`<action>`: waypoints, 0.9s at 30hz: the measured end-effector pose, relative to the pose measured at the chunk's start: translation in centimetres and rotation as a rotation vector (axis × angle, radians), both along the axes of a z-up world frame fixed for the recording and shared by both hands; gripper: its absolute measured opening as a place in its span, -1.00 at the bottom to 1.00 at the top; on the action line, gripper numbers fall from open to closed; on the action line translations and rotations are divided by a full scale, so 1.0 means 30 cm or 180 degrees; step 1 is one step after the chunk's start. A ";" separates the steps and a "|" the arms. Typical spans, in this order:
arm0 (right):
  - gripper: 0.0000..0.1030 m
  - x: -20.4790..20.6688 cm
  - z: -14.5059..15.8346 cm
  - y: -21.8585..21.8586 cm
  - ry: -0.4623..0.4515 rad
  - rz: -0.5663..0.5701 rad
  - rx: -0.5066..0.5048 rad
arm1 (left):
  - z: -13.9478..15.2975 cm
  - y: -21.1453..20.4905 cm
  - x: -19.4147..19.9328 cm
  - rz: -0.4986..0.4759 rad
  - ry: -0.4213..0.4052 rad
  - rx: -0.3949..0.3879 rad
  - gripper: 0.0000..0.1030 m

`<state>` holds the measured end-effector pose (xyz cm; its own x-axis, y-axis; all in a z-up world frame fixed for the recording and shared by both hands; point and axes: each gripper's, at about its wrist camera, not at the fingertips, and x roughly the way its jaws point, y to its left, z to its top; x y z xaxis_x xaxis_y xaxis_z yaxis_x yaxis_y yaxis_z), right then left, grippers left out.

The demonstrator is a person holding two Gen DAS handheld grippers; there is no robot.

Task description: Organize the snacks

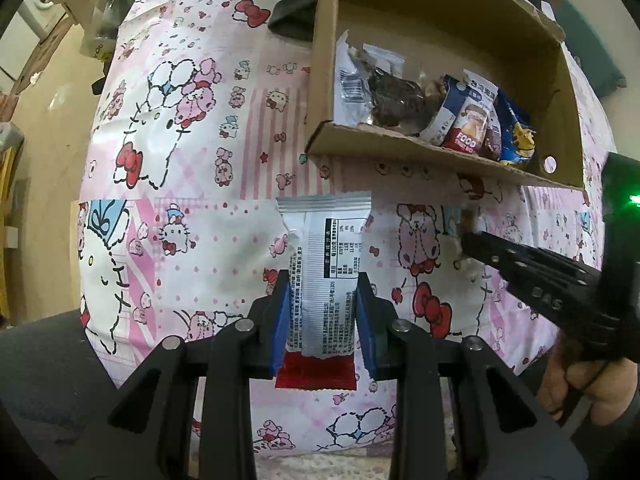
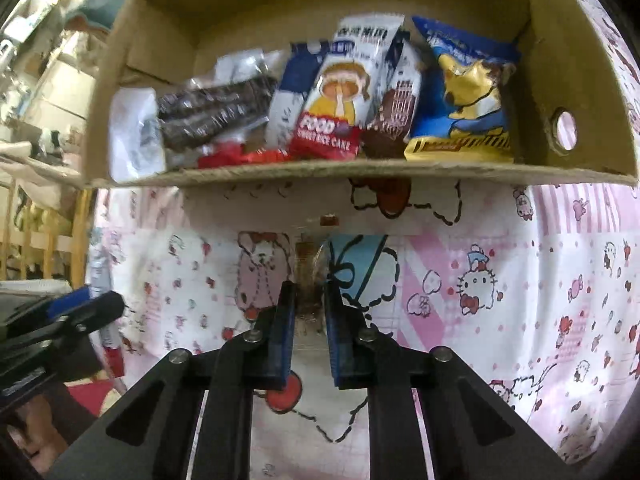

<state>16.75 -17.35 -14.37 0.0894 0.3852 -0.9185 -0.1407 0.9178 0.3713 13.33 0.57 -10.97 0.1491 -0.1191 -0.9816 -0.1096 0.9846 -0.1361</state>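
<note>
My left gripper (image 1: 323, 284) is shut on a white and red snack bar wrapper (image 1: 326, 256), held above the Hello Kitty cloth, short of the cardboard box (image 1: 400, 148). My right gripper (image 2: 308, 292) is shut on a small clear packet with a brown snack (image 2: 309, 276), held just before the box's front edge (image 2: 360, 172). The right gripper also shows in the left wrist view (image 1: 470, 236) with that packet (image 1: 469, 216). The box holds several snacks: a dark chocolate pack (image 2: 212, 112), a red "FOOD" rice cake pack (image 2: 340, 116) and a blue and yellow bag (image 2: 464, 100).
The pink and white Hello Kitty cloth (image 1: 192, 152) covers the surface. A dark cloth (image 1: 296, 4) lies behind the box. Wooden shelving and clutter (image 2: 36, 100) stand at the left. The left gripper shows at the lower left of the right wrist view (image 2: 80, 312).
</note>
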 end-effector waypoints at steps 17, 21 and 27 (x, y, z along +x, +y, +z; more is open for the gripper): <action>-0.71 -0.146 0.247 -0.072 -0.0373 -0.0015 0.0766 | 0.151 0.085 -0.027 0.0301 -0.0402 -0.0063 -0.49; -0.71 -0.149 0.343 -0.114 -0.0604 -0.0051 0.1046 | 0.256 0.094 0.003 0.0316 -0.0639 -0.0115 -0.49; -0.71 -0.093 0.447 -0.138 -0.0959 -0.0142 0.1167 | 0.378 0.091 0.108 0.0307 -0.0886 -0.0103 -0.49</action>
<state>13.97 -21.50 -0.96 0.3548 0.6687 -0.6534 -0.2551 0.7416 0.6204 16.57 3.31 0.38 0.4242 -0.1219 -0.8973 -0.1564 0.9661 -0.2052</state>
